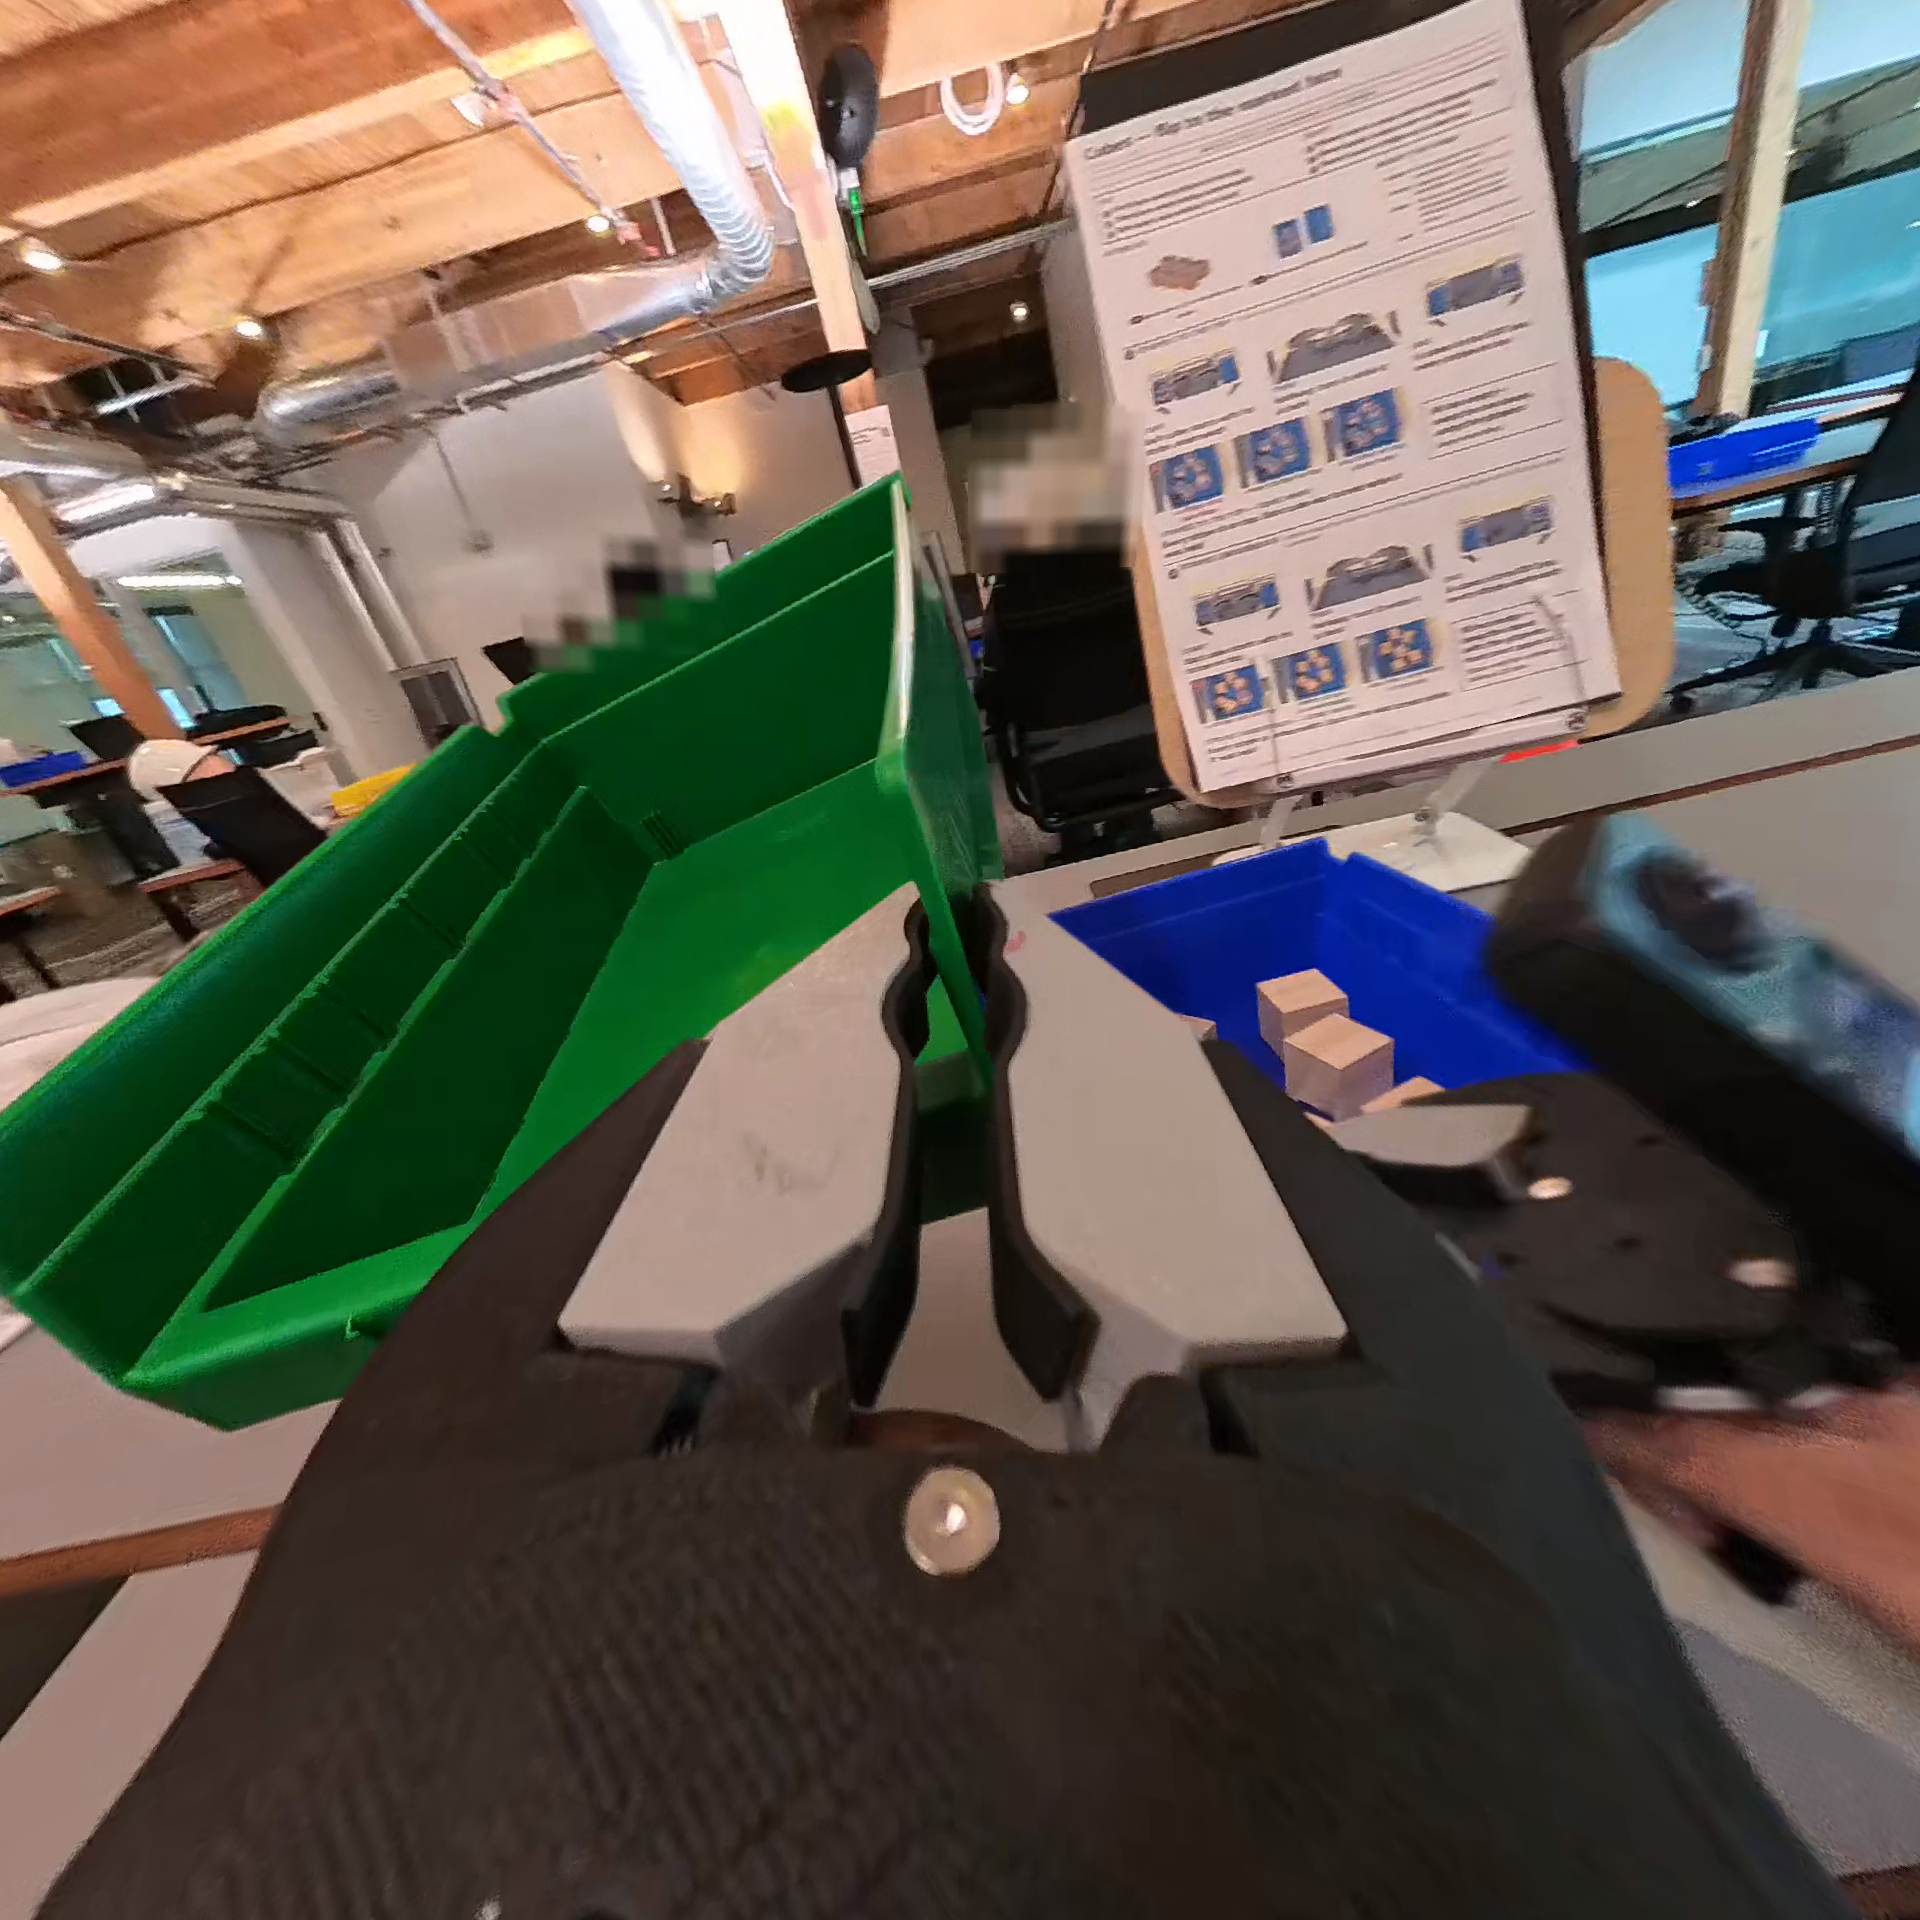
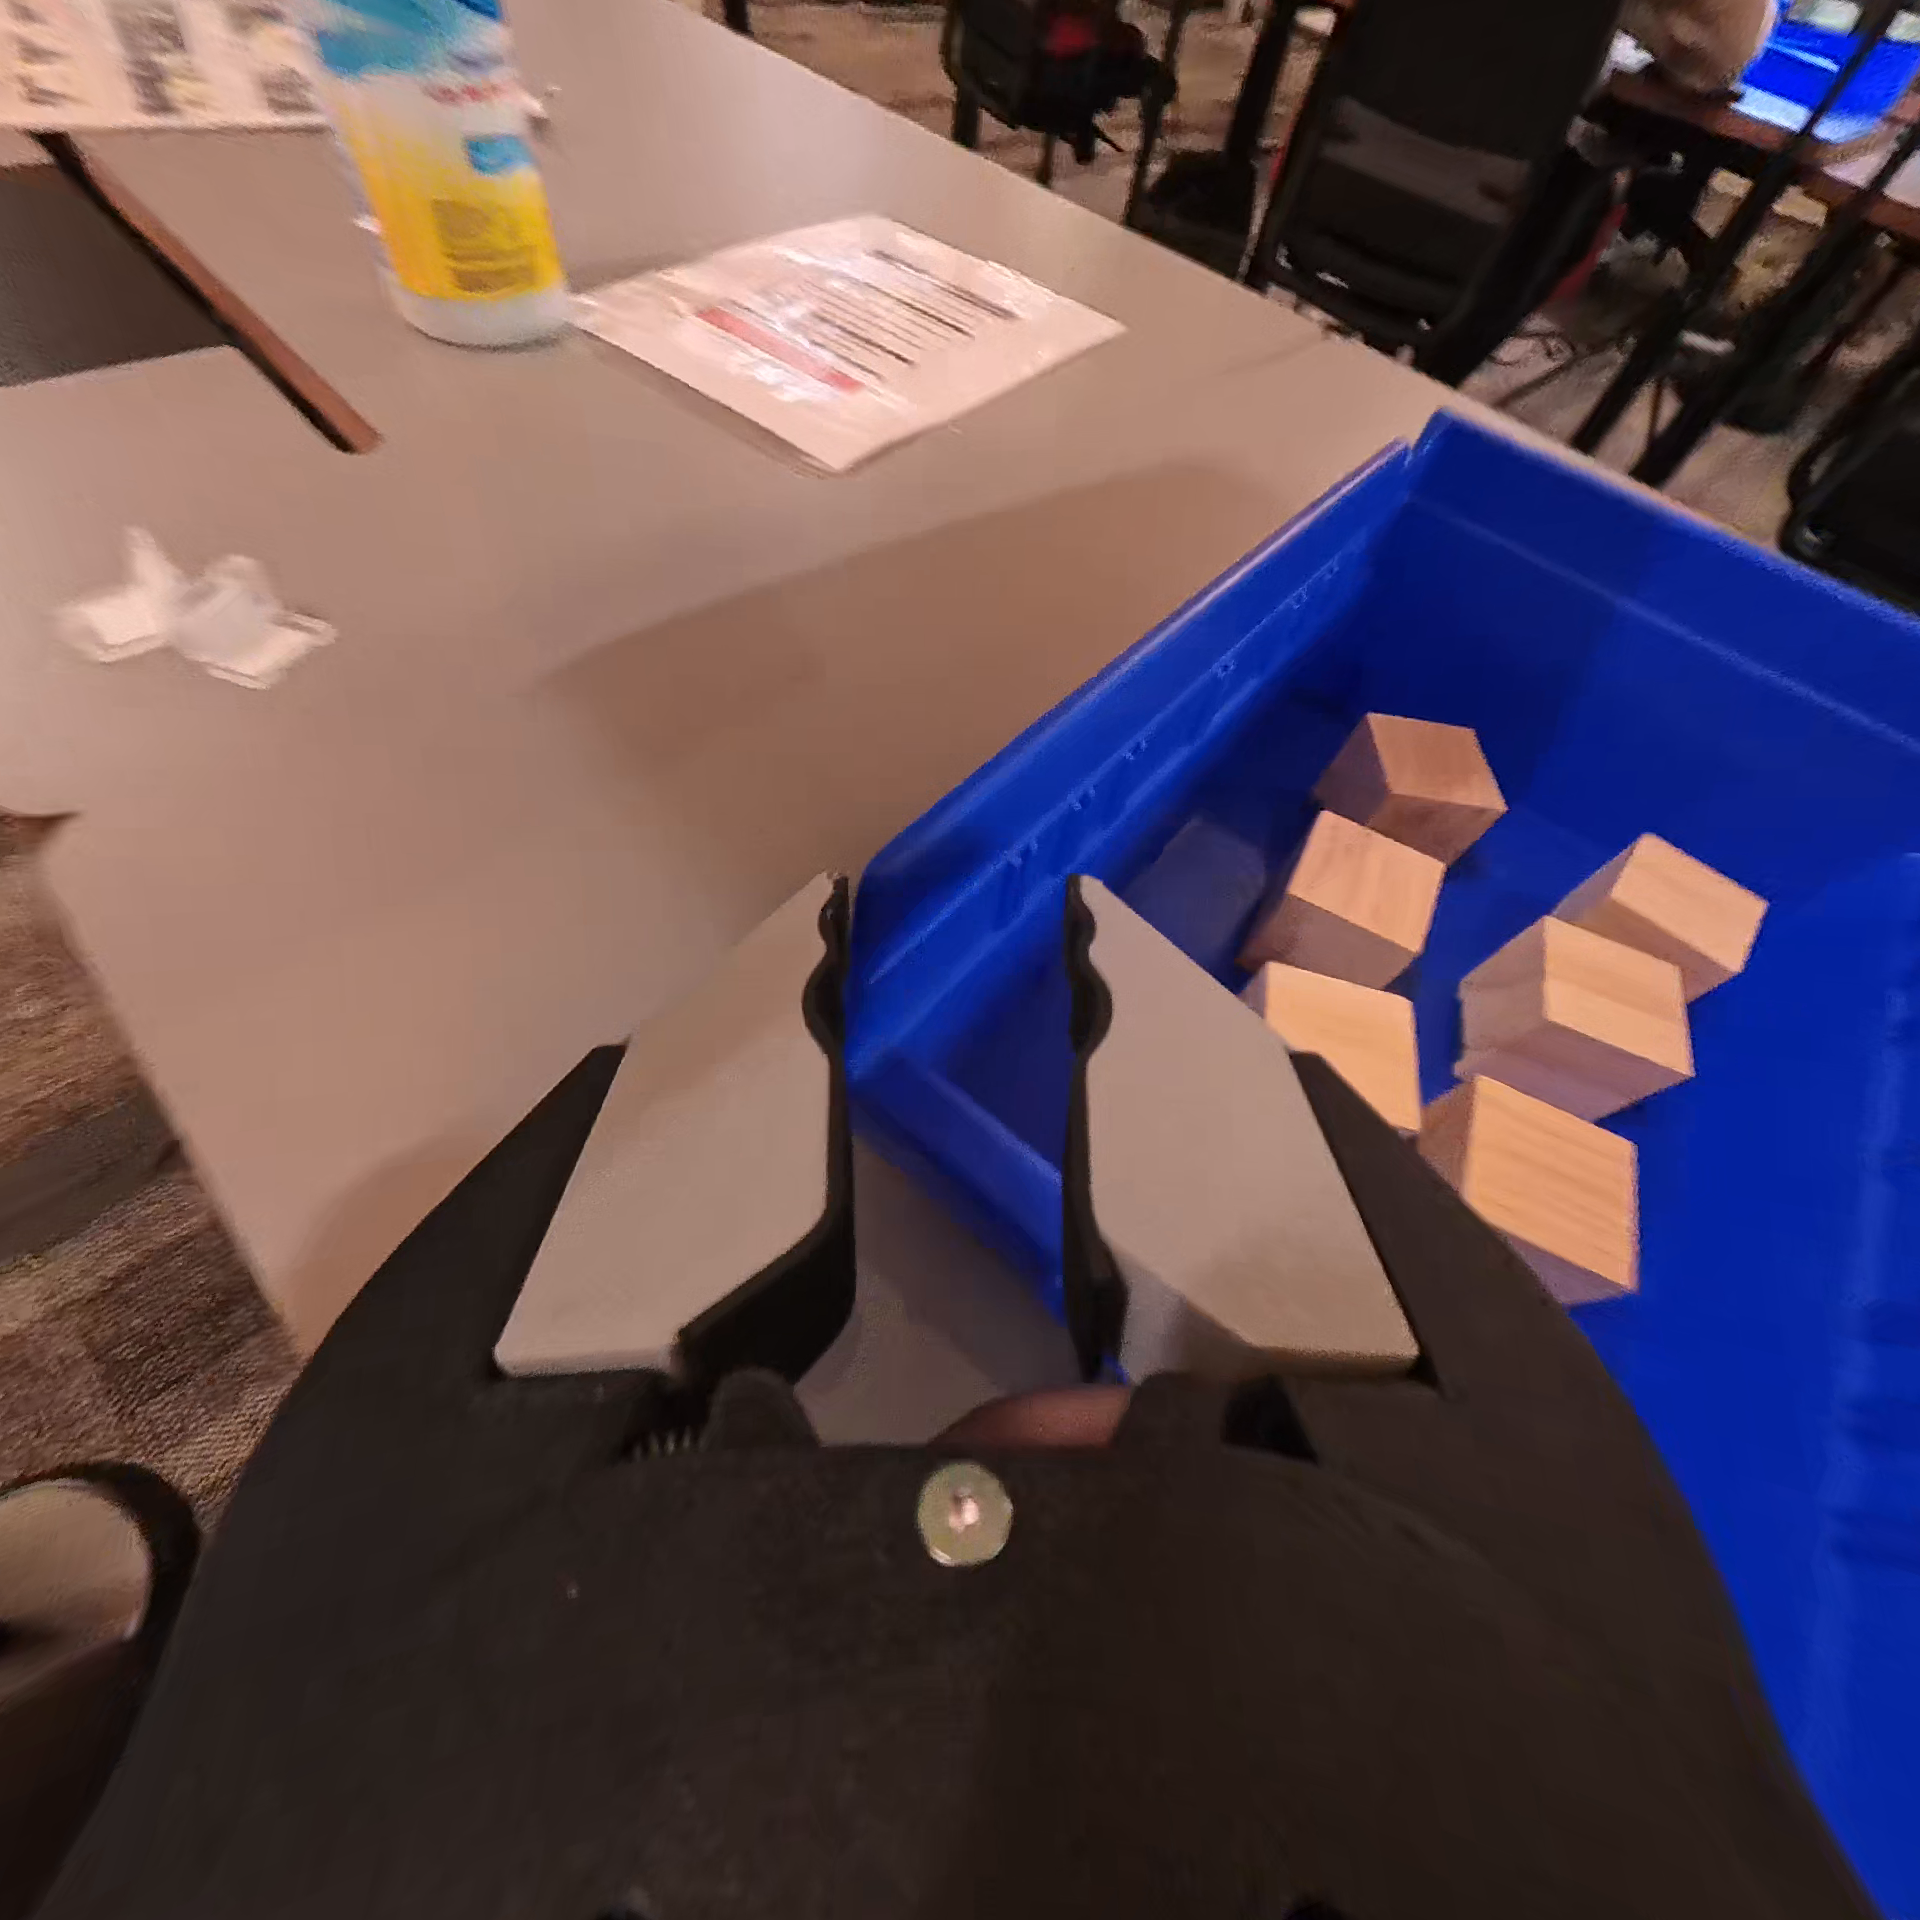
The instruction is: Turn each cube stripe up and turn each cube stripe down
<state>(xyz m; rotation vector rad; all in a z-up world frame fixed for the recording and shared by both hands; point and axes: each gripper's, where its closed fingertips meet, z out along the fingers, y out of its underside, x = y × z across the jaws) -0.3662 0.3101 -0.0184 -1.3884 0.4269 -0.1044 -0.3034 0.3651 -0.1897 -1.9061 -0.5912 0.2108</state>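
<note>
left gripper (image 1: 951,914): textured black plastic body, flat grey finger plates edged with wavy black pads, one silver screw (image 1: 951,1522) below the fingers. right gripper (image 2: 951,904): identical build, its own silver screw (image 2: 964,1512) likewise placed.

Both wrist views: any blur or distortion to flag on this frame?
Left wrist view: wide-angle bending, the green bin looks stretched; the right gripper at the frame's right edge is smeared, the instruction sheet soft. Right wrist view: motion blur on the bottle and wooden cubes; the blue bin rim near the fingers stays fairly sharp.
</note>
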